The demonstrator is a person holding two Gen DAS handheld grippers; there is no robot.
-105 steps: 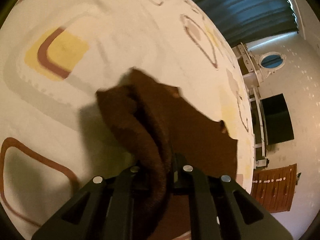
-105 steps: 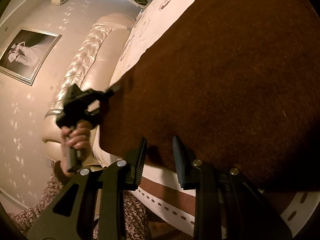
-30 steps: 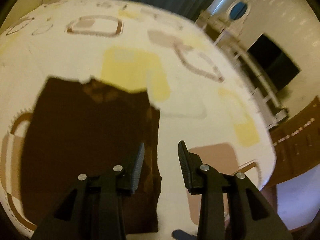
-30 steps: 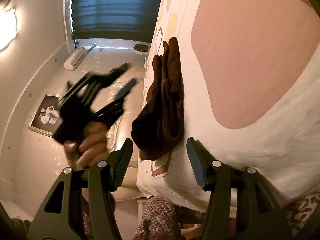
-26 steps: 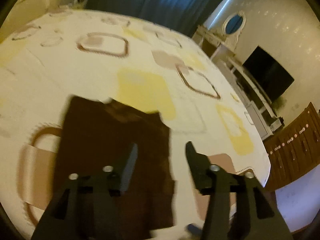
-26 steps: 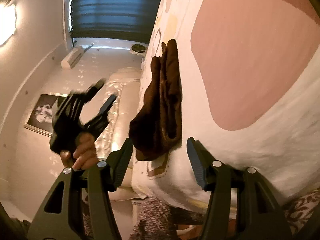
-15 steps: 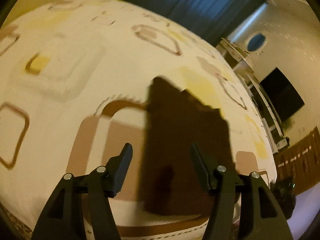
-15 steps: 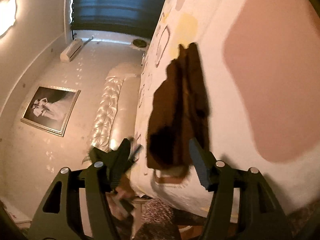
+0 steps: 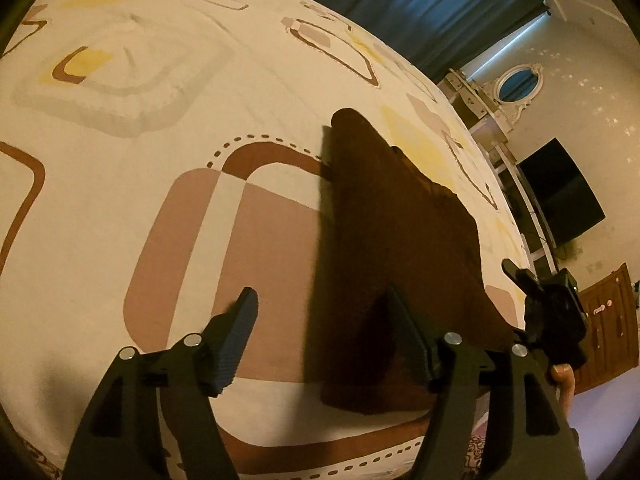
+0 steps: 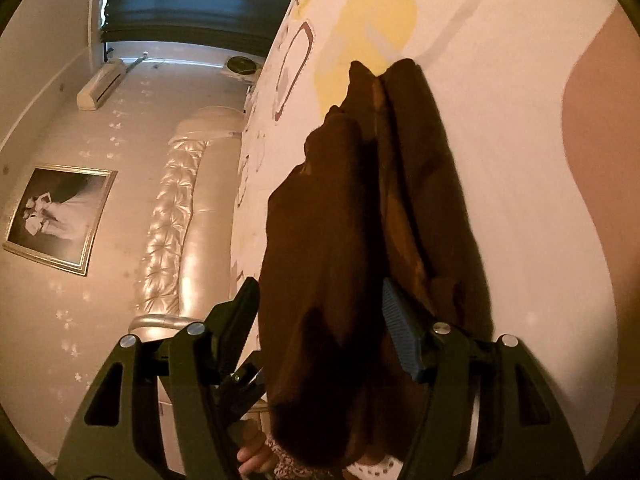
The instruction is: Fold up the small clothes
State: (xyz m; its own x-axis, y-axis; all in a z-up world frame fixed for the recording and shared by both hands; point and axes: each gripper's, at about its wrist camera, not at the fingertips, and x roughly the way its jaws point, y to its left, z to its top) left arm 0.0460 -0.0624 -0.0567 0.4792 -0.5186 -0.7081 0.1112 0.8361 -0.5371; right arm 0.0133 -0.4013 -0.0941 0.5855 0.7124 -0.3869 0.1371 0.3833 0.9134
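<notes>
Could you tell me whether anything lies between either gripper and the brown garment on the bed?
Nothing visible does. The brown garment lies folded on the patterned bedspread. The left gripper, whose jaws have just been opening, hangs over the garment's near left edge, and the right gripper stands open over its near end.

I read no text, label, brand, number or sign in either wrist view.

Dim warm yellow indoor light; strong fisheye bending, dark vignette at corners; soft focus; slight blur at edges.
</notes>
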